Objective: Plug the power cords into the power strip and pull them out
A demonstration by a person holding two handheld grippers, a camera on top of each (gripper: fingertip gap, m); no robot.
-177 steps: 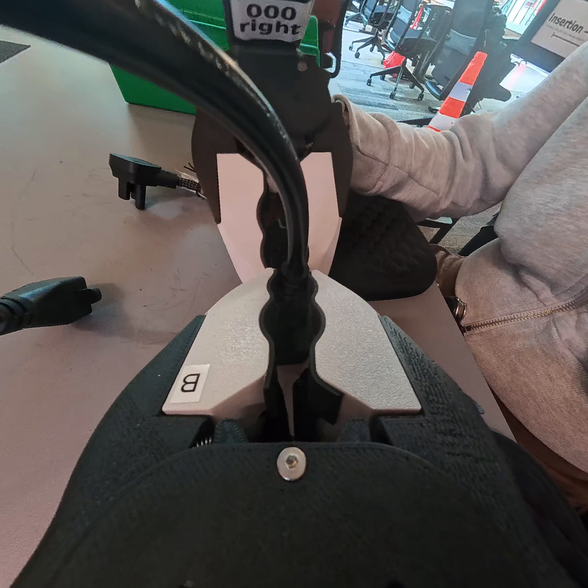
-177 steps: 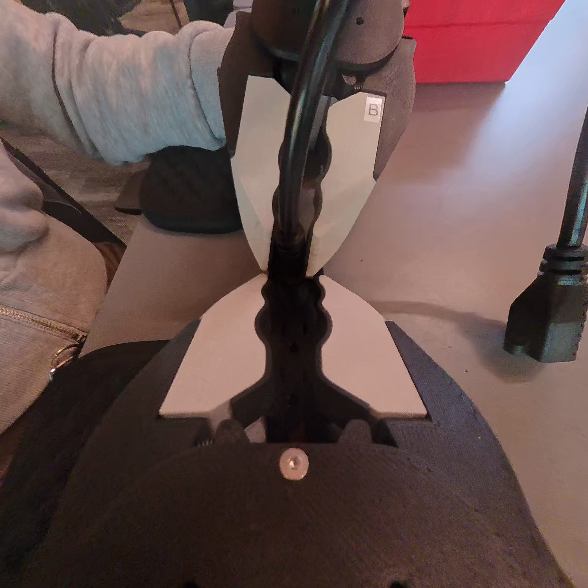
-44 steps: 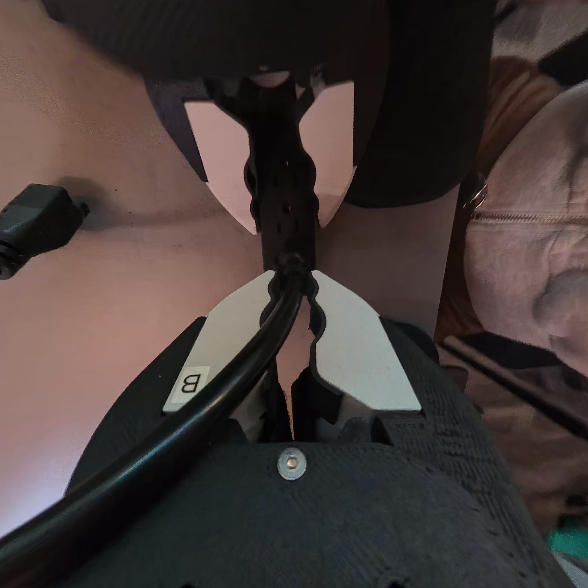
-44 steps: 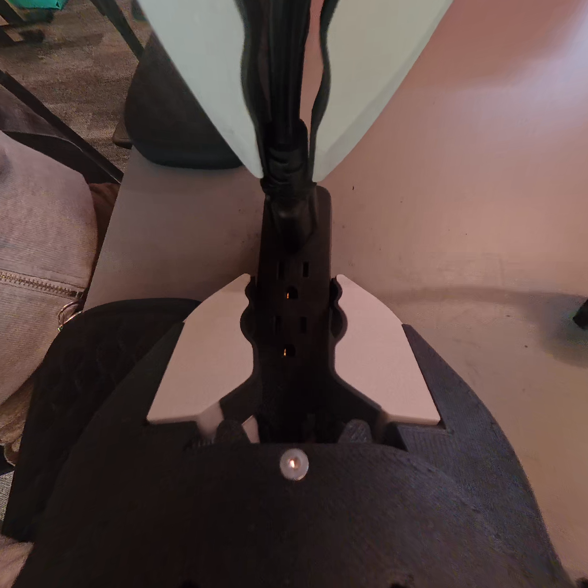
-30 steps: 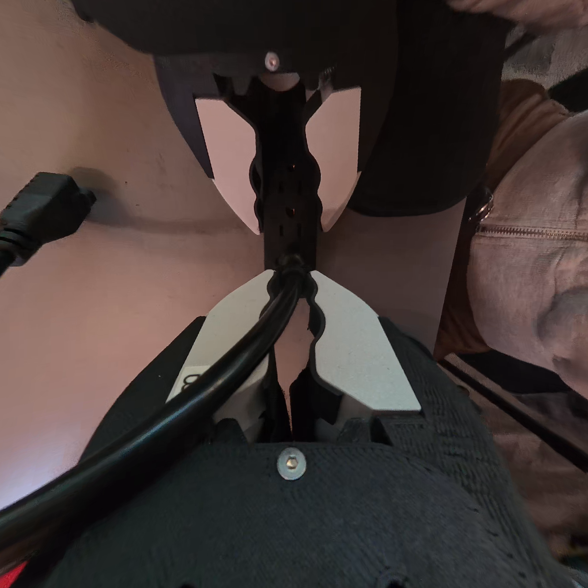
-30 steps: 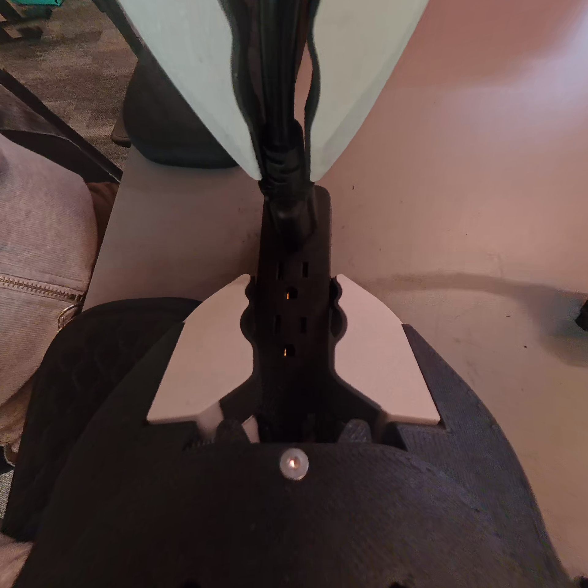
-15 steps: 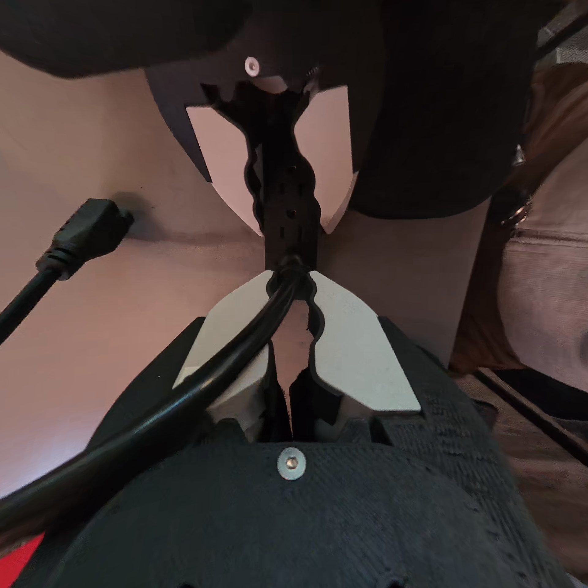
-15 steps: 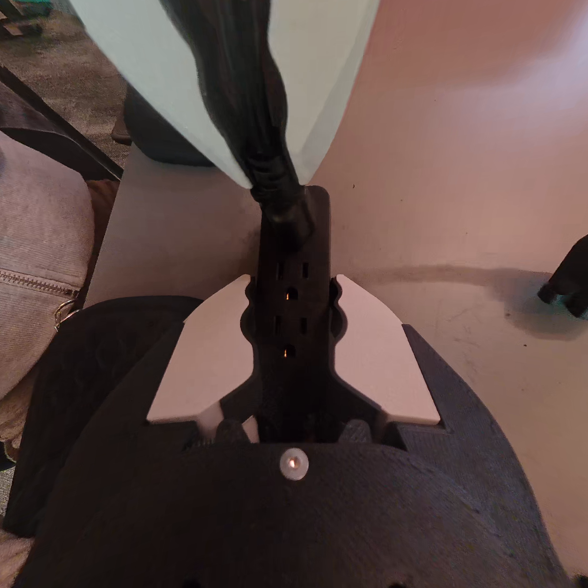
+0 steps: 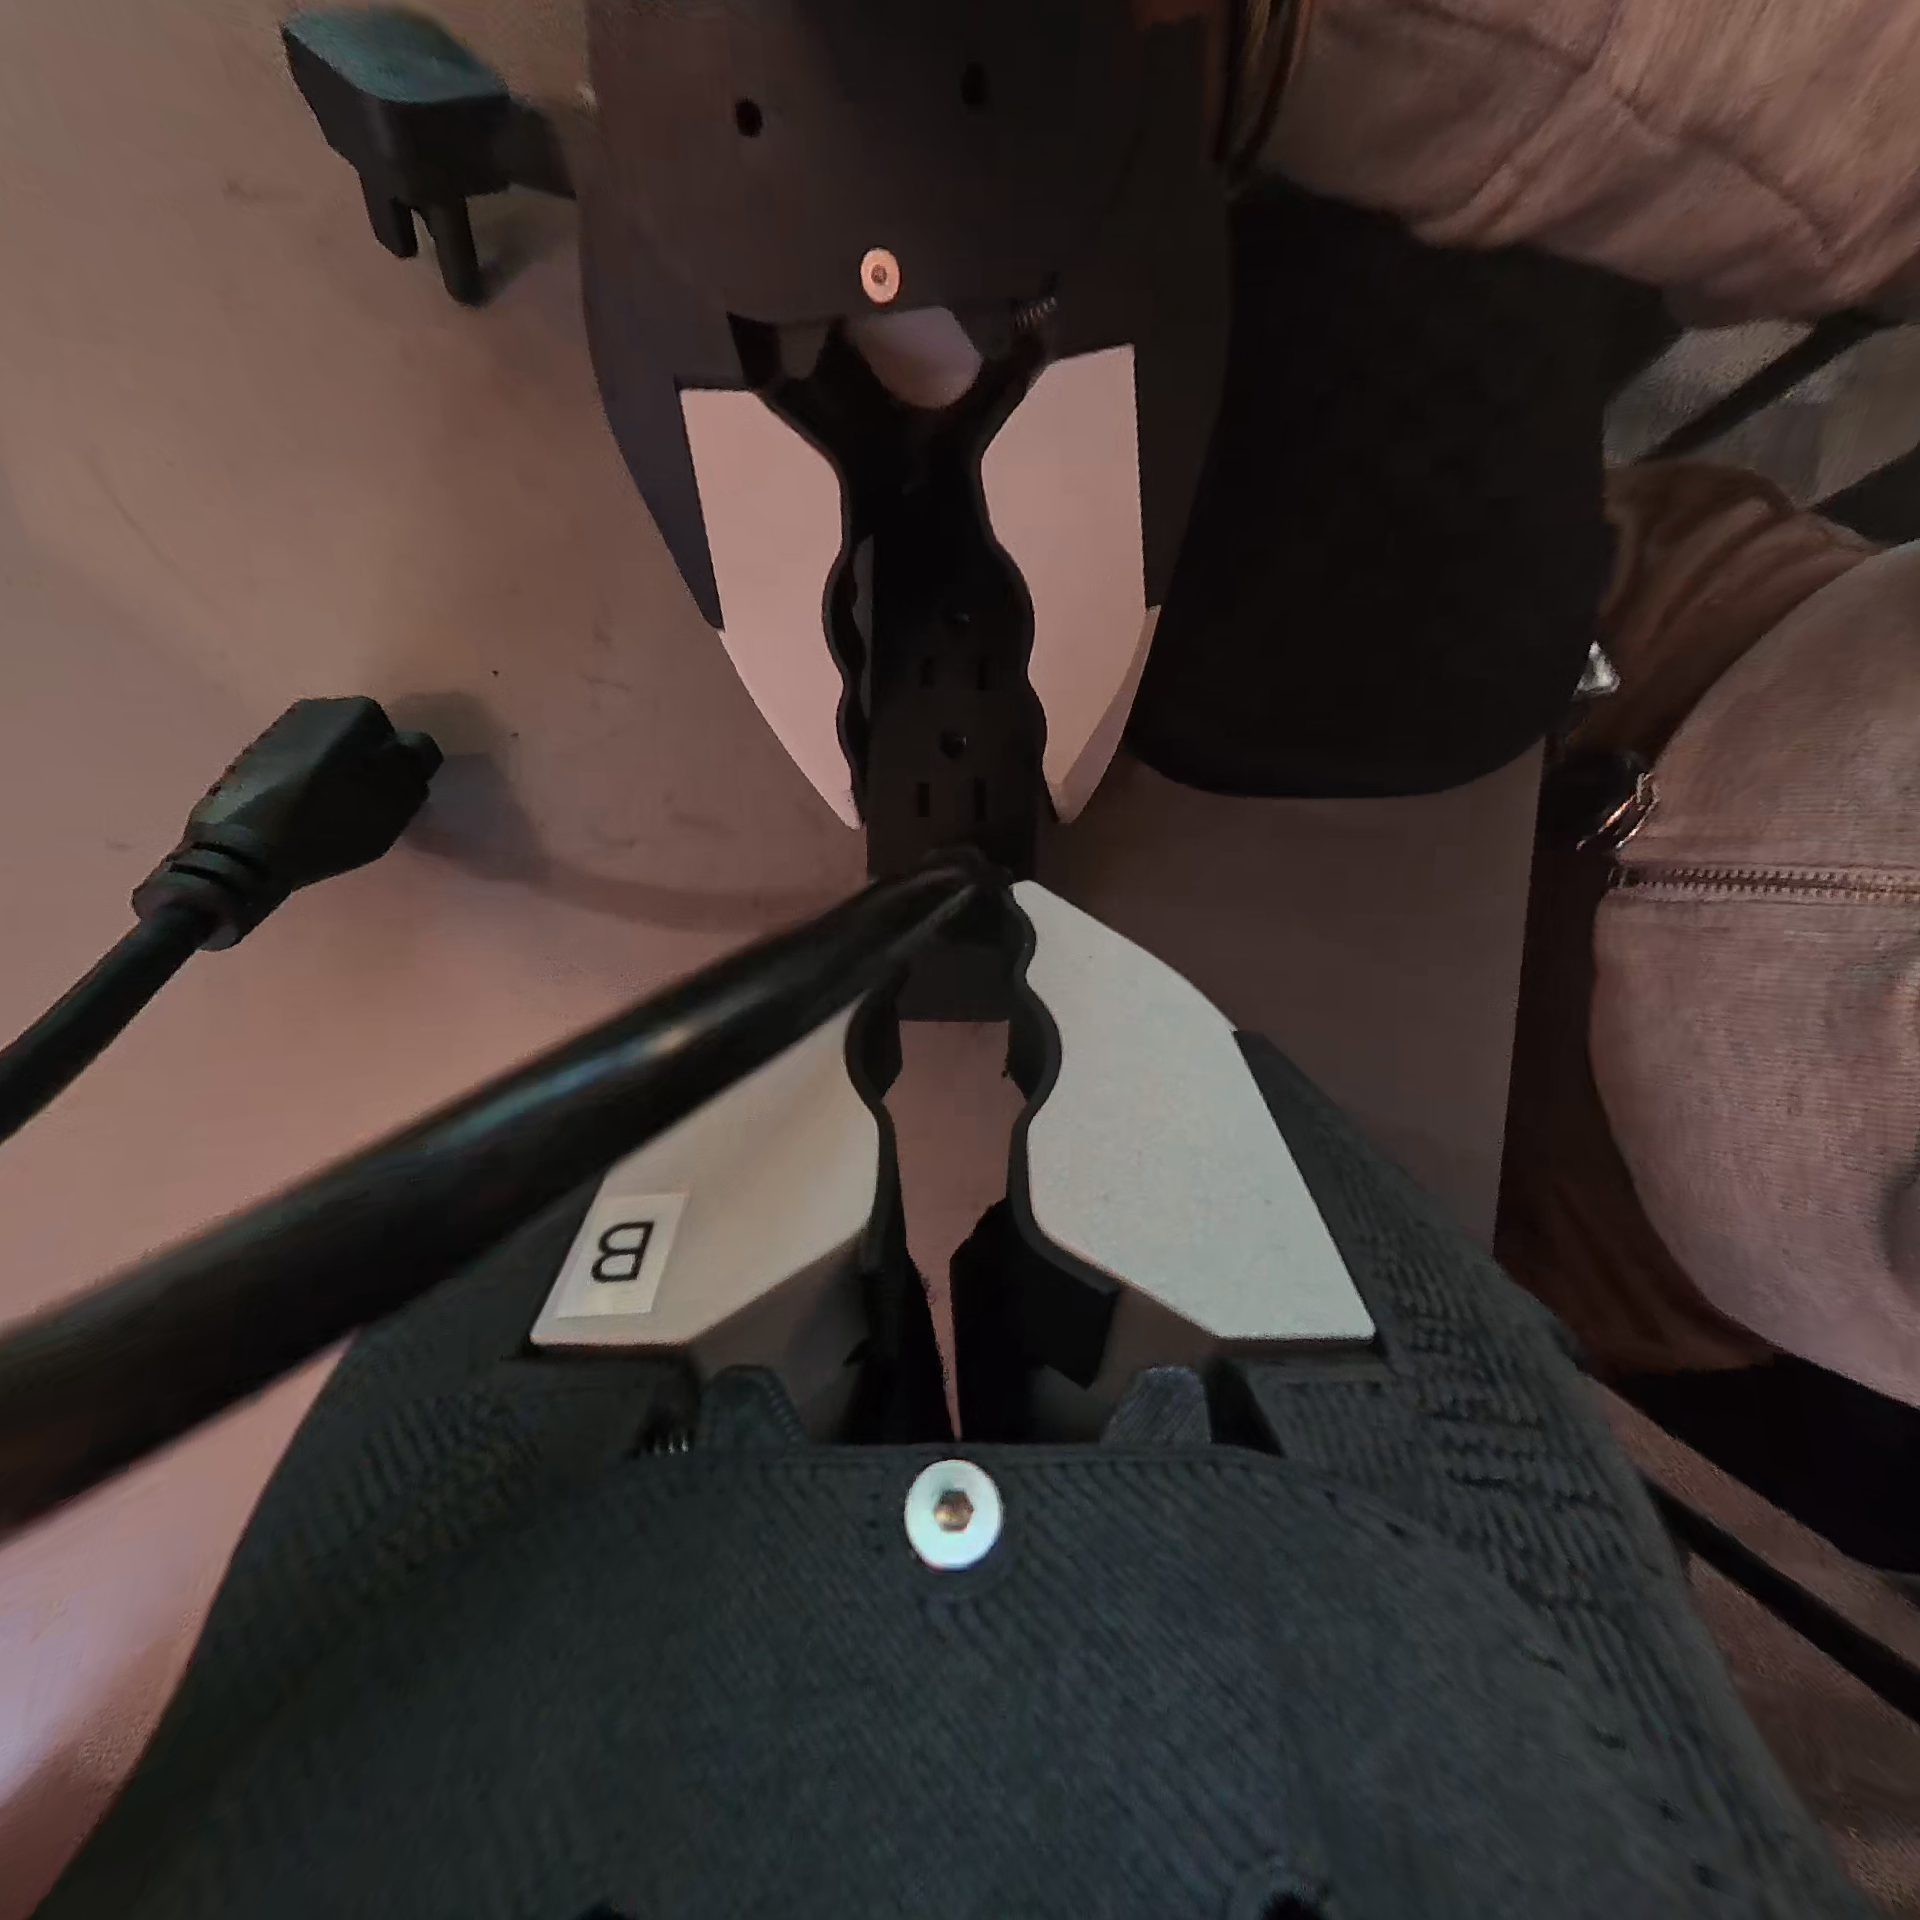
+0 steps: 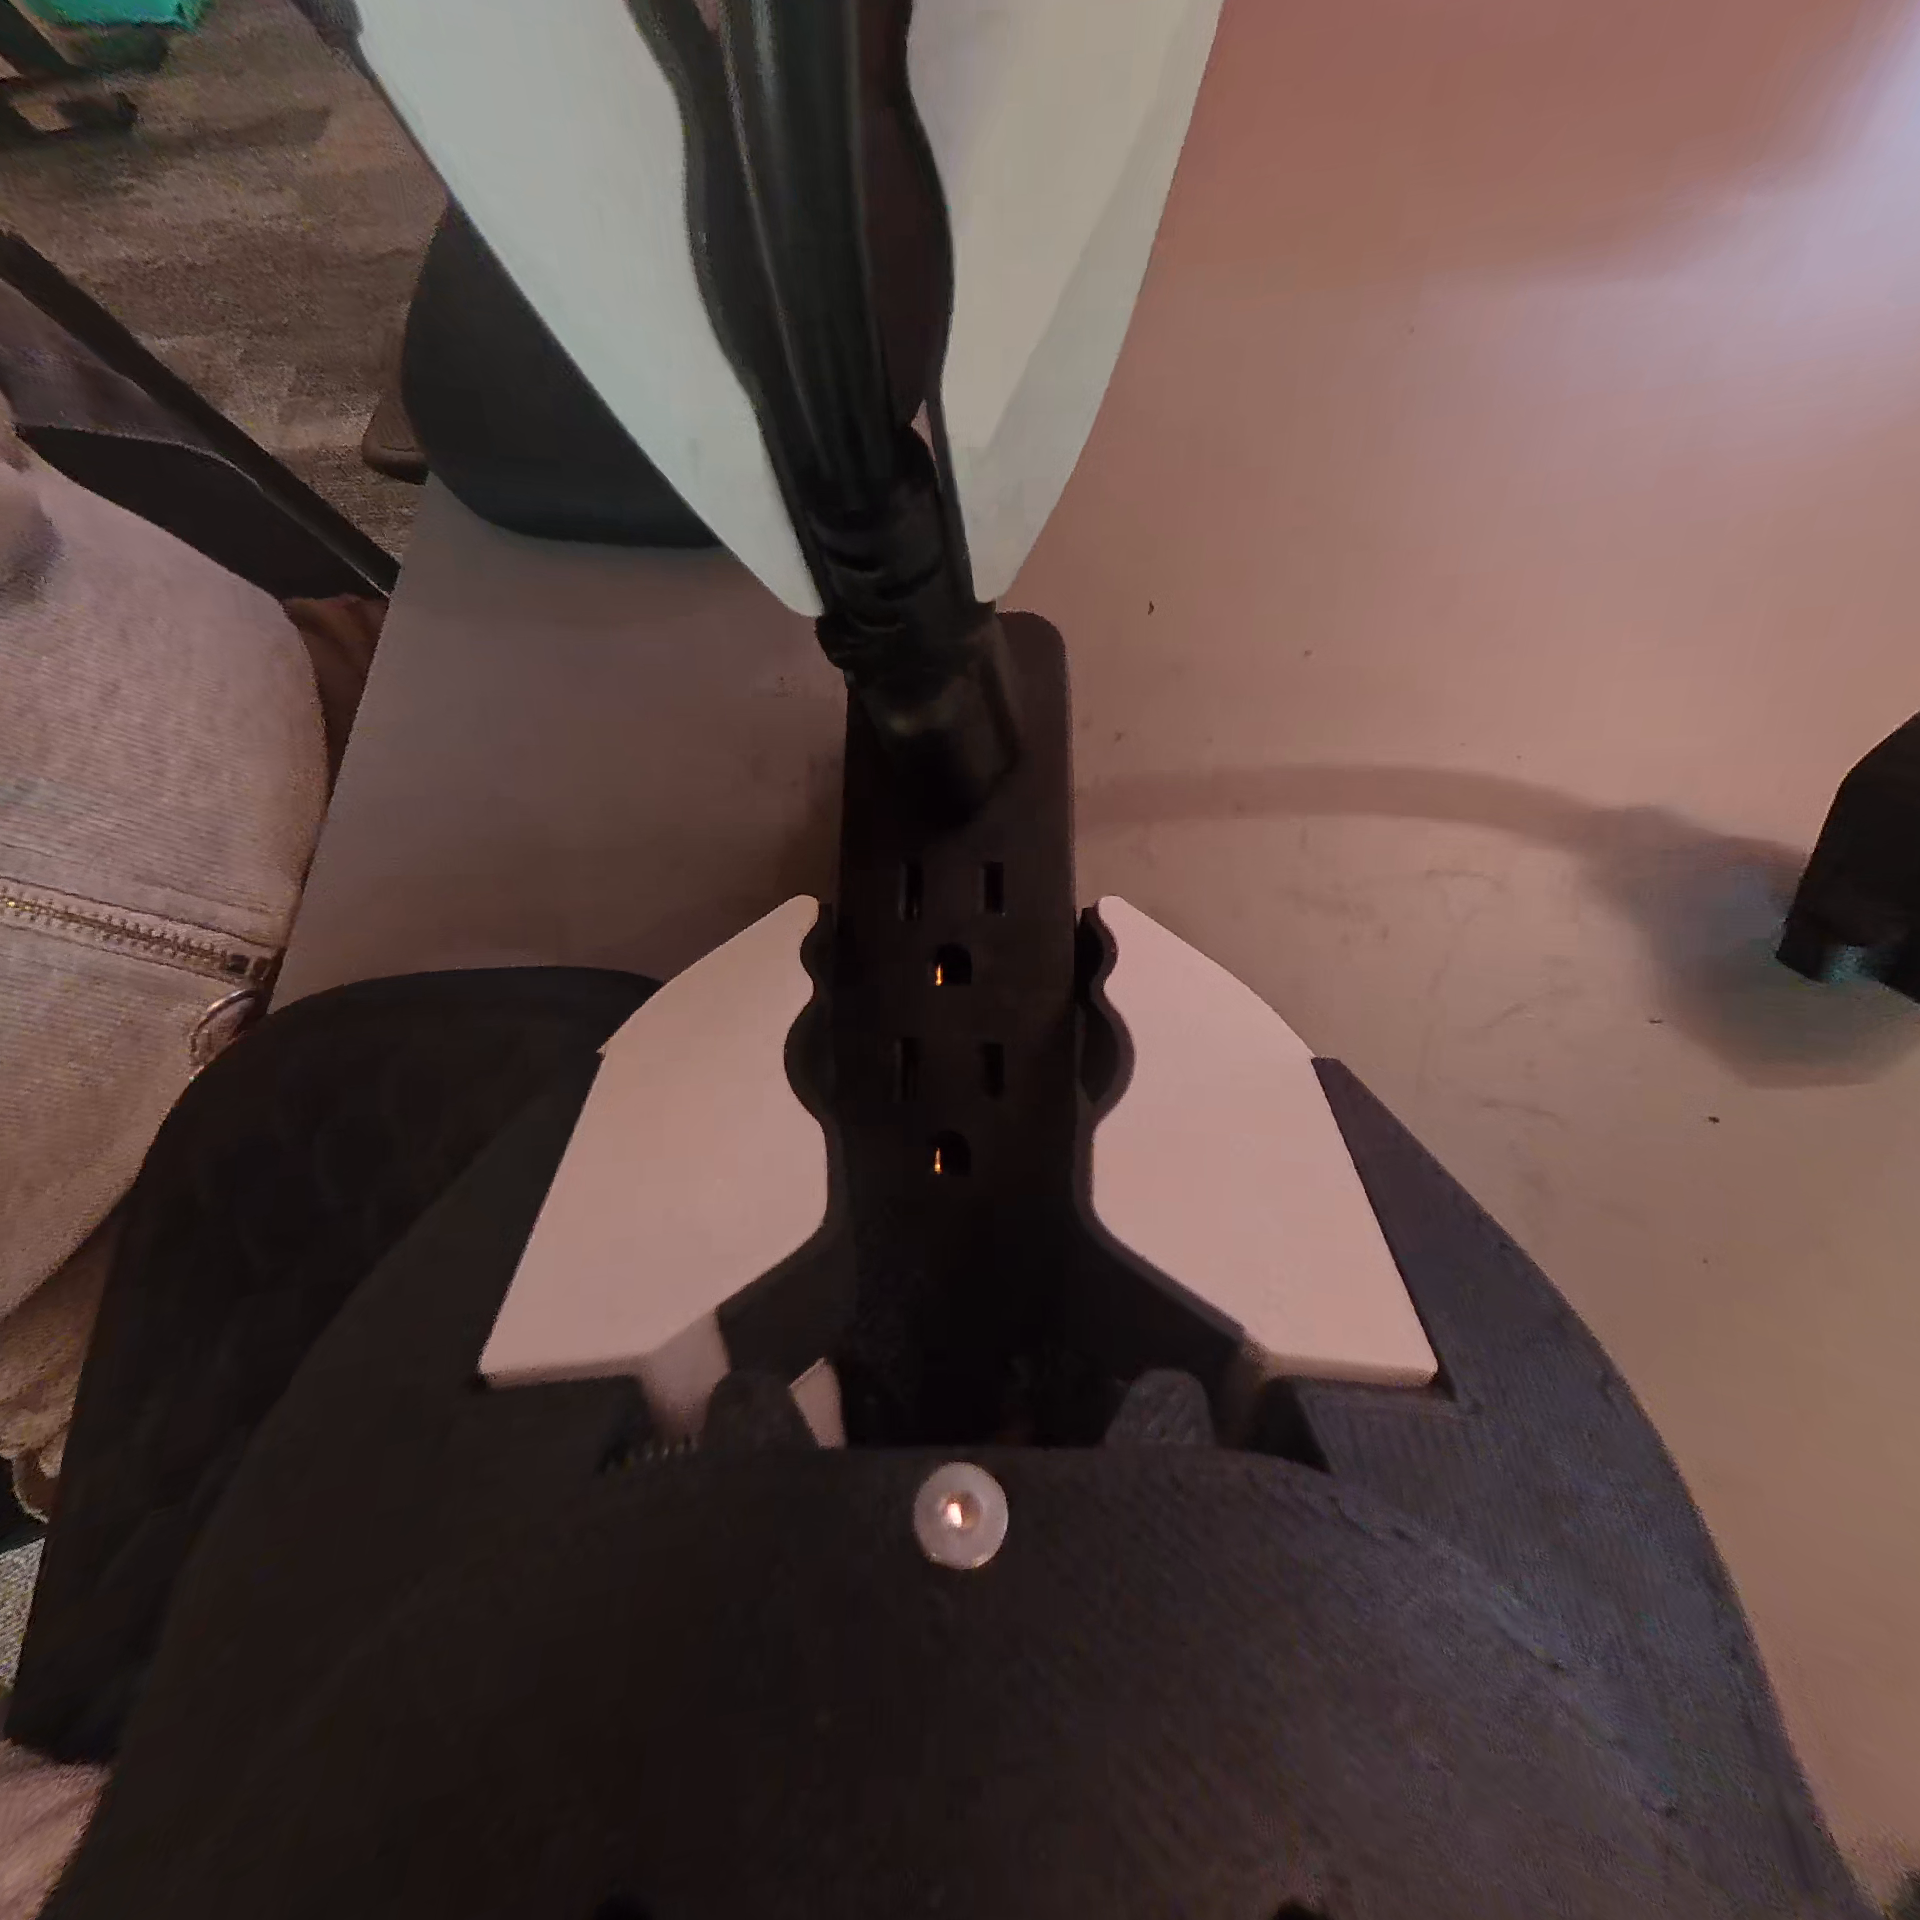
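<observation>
A black power strip (image 10: 956,1039) is clamped lengthwise between my right gripper's (image 10: 956,904) white fingers, just above the table; two of its sockets show empty. A black power cord plug (image 10: 925,717) sits in the socket at the strip's far end, leaning slightly. My left gripper (image 10: 894,603) faces the right one and is shut on the plug's strain relief at its fingertips. In the left wrist view the strip (image 9: 951,686) runs from the right gripper (image 9: 961,821) to my left gripper (image 9: 956,894). The cord (image 9: 468,1122) trails over the left finger (image 9: 727,1226).
A loose black cord connector (image 9: 301,779) and a loose plug (image 9: 405,114) lie on the pale table (image 9: 260,520). Another black plug (image 10: 1860,883) sits at the right. The table edge (image 9: 1527,1039) is close, beside a person's grey zipped jacket (image 9: 1745,1039) and a black chair (image 9: 1351,520). The gap from one gripper's tips to the other's is roughly 6 cm.
The left gripper has tilted and drawn back slightly, so the cord now lies lower across its left finger. The plug stays in the end socket. The right gripper still holds the strip.
</observation>
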